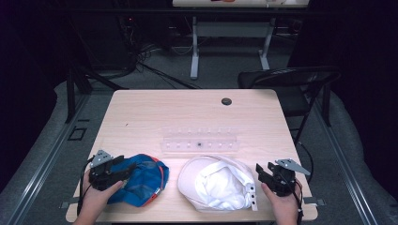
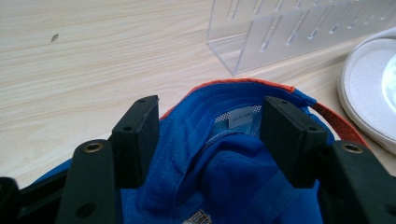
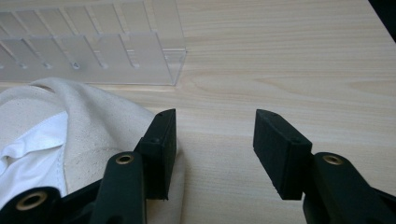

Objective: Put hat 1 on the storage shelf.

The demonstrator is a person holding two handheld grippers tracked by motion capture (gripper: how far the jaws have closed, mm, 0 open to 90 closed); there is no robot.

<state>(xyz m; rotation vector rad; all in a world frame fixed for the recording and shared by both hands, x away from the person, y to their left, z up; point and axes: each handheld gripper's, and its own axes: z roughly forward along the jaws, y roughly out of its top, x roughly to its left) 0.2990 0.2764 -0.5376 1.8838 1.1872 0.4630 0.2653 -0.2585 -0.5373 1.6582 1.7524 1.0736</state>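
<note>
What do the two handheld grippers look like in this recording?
Both the left gripper and right gripper are black, each topped by a grey three-cornered plate and trailing a black cable. Their jaws are flat rectangular blocks on arms with brass-coloured rivets. No sleeves show.

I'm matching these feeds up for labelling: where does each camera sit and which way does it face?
High view: above the person's side, facing forward and down on the table; both hands show.
Left gripper view: on the left gripper, over the blue cap.
Right gripper view: on the right gripper, beside the white cap.
All share the clear rack.
</note>
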